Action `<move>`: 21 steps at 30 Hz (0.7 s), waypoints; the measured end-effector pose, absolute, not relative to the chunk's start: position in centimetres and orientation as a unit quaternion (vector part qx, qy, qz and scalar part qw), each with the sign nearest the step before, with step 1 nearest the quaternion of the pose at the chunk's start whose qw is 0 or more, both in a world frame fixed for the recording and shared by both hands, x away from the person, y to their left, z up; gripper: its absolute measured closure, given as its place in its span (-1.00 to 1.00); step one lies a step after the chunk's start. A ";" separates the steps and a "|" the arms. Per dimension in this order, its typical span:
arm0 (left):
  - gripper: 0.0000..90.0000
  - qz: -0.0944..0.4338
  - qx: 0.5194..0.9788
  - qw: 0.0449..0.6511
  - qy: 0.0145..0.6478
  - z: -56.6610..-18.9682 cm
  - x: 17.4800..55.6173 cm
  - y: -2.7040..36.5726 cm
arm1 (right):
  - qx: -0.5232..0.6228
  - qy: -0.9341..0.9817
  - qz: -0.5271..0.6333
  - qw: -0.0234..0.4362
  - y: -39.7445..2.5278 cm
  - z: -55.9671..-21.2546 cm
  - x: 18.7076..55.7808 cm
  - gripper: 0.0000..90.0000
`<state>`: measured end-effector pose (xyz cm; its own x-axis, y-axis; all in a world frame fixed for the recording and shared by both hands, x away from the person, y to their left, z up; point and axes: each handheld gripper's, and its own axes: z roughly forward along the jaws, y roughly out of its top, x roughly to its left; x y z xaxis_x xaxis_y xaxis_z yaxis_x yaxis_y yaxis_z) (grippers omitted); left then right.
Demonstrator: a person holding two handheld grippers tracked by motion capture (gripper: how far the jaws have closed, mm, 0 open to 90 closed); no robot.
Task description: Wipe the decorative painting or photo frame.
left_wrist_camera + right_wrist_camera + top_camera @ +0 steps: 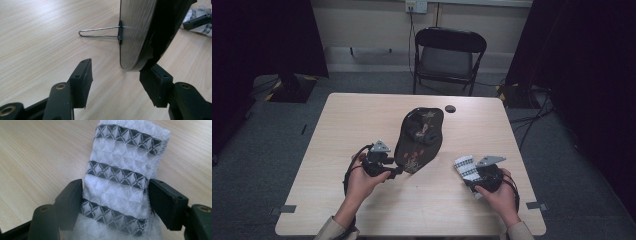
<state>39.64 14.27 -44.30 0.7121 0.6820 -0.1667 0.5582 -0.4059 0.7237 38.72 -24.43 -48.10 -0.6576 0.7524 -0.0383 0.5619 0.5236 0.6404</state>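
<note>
Striped cloth (120, 180) is pinched across its width by the right gripper (115, 202) (soft, light, likely slump-prone); left gripper (115, 77) is held spread at the cap's stiff brim (135, 35).

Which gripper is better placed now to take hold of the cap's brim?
Left. The left gripper is open right at the brim of the cap, with the brim edge near its jaws. The right gripper sits apart from the cap, its jaws on both sides of the striped cloth.

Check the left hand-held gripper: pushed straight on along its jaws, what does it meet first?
Probably the cap's brim, which stands just ahead of the open left hand-held gripper, nearer its right jaw. A binder clip is fixed to the brim a little farther on. Depth is hard to judge.
</note>
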 end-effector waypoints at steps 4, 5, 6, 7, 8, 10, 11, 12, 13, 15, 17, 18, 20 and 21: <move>-0.02 0.079 0.835 0.400 0.369 -44.3 39.6 14.1 | 0.376 0.858 0.311 0.161 -24.3 -48.3 38.5 -0.30; -0.02 0.080 0.836 0.400 0.367 -44.3 39.7 14.1 | 0.373 0.859 0.311 0.161 -24.2 -48.2 38.5 -0.30; -0.02 0.080 0.837 0.399 0.367 -44.3 39.7 14.1 | 0.373 0.859 0.311 0.160 -24.2 -48.2 38.5 -0.29; -0.02 0.081 0.837 0.399 0.366 -44.3 39.7 14.1 | 0.375 0.858 0.311 0.161 -24.2 -48.0 38.4 -0.30; -0.02 0.081 0.837 0.399 0.366 -44.3 39.7 14.1 | 0.379 0.854 0.318 0.160 -24.4 -47.8 38.4 -0.30; 0.01 0.081 0.836 0.401 0.367 -44.3 39.7 14.1 | 0.385 0.848 0.327 0.160 -24.6 -47.5 38.4 -0.29; 0.01 0.082 0.833 0.403 0.370 -44.3 39.7 14.0 | 0.404 0.841 0.325 0.156 -24.9 -47.2 38.3 -0.28; 0.01 0.082 0.833 0.403 0.370 -44.3 39.7 14.0 | 0.404 0.841 0.325 0.156 -24.9 -47.2 38.3 -0.28; 0.02 0.086 0.834 0.401 0.368 -44.2 39.8 14.0 | 0.403 0.845 0.317 0.154 -25.1 -47.5 38.4 -0.25; 0.06 0.088 0.833 0.405 0.367 -44.1 39.8 13.9 | 0.407 0.843 0.316 0.150 -25.2 -48.0 38.4 -0.20; 0.10 0.091 0.832 0.410 0.363 -44.0 39.9 13.8 | 0.411 0.838 0.323 0.155 -25.2 -48.2 38.3 -0.09; 0.14 0.091 0.832 0.410 0.363 -44.0 39.9 13.8 | 0.411 0.838 0.325 0.155 -25.2 -48.2 38.2 -0.01; 0.22 0.092 0.834 0.411 0.357 -43.9 40.0 13.5 | 0.415 0.835 0.326 0.154 -25.1 -48.1 38.1 0.15; 0.27 0.091 0.835 0.412 0.355 -43.9 40.0 13.5 | 0.414 0.836 0.326 0.152 -25.0 -48.1 38.1 0.22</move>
<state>39.99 13.50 -43.90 0.7320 0.6667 -0.1403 0.5171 -0.4096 0.7516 38.10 -25.03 -48.10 -0.6106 0.7918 0.0158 0.5941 0.4447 0.6703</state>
